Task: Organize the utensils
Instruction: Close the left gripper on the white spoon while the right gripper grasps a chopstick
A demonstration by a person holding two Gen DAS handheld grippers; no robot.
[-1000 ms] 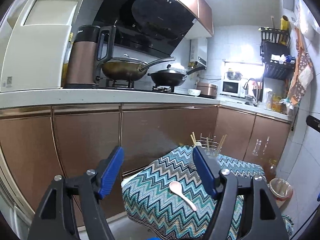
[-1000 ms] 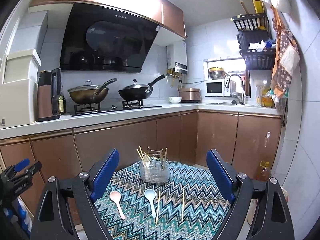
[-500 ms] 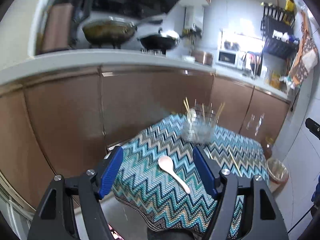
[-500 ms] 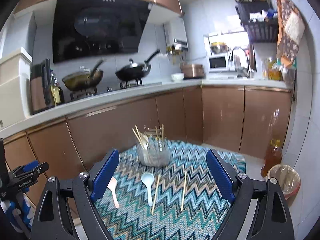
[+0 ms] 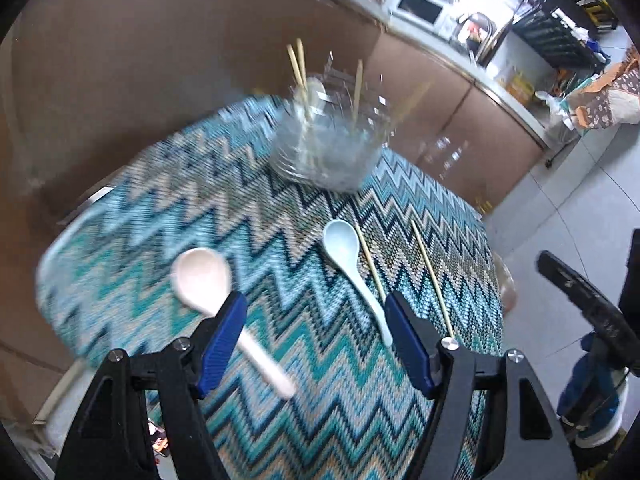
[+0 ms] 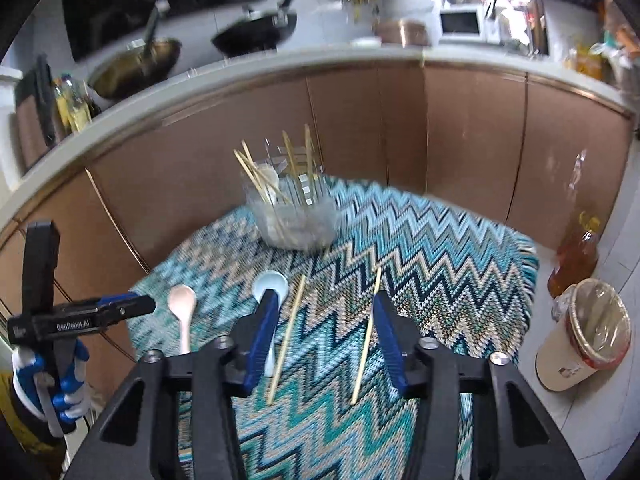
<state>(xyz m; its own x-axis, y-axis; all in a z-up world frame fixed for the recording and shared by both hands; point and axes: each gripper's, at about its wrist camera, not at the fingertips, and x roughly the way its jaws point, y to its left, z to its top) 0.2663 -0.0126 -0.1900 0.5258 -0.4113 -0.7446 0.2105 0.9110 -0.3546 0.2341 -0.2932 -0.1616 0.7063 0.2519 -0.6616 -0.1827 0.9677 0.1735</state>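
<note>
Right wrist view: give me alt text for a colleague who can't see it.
The open right gripper hangs above two loose chopsticks on a zigzag-patterned cloth. A blue spoon and a pink spoon lie to their left, with a clear utensil holder behind.

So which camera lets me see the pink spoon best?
The left wrist view: the pink spoon lies close and large, with only part of its handle behind one blue finger. The right wrist view shows it whole but small, off to the left.
</note>
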